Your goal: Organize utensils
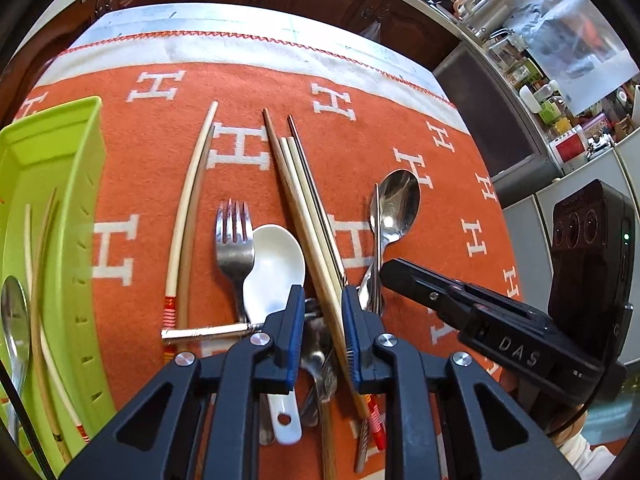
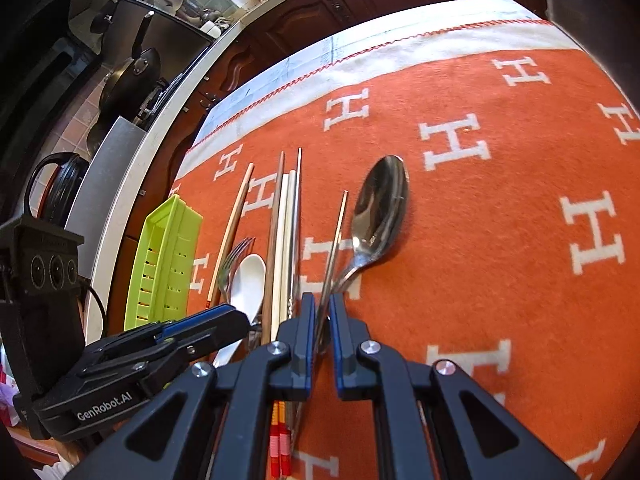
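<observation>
Across the desk lies a fuzzy orange woven blanket (image 1: 400, 152) patterned with white block letters, its pale border edged in red zigzag stitching. At its left side sits a long lime-green plastic tray (image 1: 72, 184) with slotted walls, smooth and glossy; inside it rest a pair of pale wooden chopsticks (image 1: 38, 280) and a shiny metal spoon (image 1: 14, 320).

On the cloth the loose utensils lie roughly parallel. A curved-looking pair of cream chopsticks with red-banded ends (image 1: 188, 216) lies nearest the tray. Beside them are a steel four-tined fork (image 1: 234, 240) and a glossy white ceramic soup spoon (image 1: 276, 268), its bowl just beside the fork head. A bundle of straight chopsticks, brown, cream and metal (image 1: 304, 200), runs down the middle. To the right lies a polished stainless-steel spoon (image 2: 378, 212) with an oval bowl, and next to it a thin dark metal chopstick (image 2: 334, 248).

The left gripper (image 1: 320, 312), black with ribbed blue pads, stands partly open over the bundle; one cream chopstick passes between its fingers (image 1: 294, 320), and whether the pads press on it cannot be told. The right gripper (image 2: 320, 316) is nearly closed, the thin metal chopstick running into the narrow gap between its blue-faced fingers (image 2: 338, 324), which appear to pinch it.
</observation>
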Demonstrator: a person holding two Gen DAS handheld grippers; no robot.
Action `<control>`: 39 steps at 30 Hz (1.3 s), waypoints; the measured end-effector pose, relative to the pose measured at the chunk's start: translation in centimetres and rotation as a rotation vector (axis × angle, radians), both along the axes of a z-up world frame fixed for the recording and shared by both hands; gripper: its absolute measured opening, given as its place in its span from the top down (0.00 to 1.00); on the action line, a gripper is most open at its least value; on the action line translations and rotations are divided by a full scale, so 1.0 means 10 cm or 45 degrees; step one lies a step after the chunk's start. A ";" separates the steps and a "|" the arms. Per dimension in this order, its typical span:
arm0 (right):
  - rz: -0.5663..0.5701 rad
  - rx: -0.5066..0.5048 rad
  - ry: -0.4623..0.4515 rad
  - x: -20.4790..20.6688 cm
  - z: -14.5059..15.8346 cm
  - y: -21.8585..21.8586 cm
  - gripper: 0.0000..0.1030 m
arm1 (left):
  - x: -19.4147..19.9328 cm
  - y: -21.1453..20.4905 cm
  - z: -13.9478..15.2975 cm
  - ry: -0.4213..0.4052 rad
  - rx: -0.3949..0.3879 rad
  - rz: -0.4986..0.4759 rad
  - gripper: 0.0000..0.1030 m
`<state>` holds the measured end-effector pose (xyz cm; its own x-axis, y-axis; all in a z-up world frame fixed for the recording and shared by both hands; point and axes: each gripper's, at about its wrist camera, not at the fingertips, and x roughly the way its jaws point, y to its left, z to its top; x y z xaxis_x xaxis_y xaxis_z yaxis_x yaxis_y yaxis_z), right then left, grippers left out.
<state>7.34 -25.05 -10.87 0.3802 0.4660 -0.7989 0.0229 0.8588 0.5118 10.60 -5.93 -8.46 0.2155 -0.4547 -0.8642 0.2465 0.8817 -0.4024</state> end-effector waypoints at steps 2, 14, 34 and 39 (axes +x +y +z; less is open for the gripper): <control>0.009 -0.020 -0.003 0.04 -0.03 0.03 0.92 | 0.03 -0.05 -0.03 0.014 0.006 -0.005 0.84; 0.023 0.007 -0.024 0.12 -0.14 0.00 0.91 | 0.14 -0.09 -0.17 0.079 -0.018 0.026 0.91; 0.023 0.082 -0.025 0.01 -0.03 -0.06 0.95 | 0.03 -0.18 0.04 -0.055 -0.001 -0.018 0.96; 0.027 0.120 -0.062 -0.08 0.15 -0.05 0.95 | -0.12 -0.03 0.21 -0.080 -0.011 -0.006 0.96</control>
<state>6.54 -25.52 -9.33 0.4070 0.5462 -0.7322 -0.0213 0.8070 0.5902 9.39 -6.18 -6.41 0.2669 -0.4629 -0.8453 0.2751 0.8772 -0.3935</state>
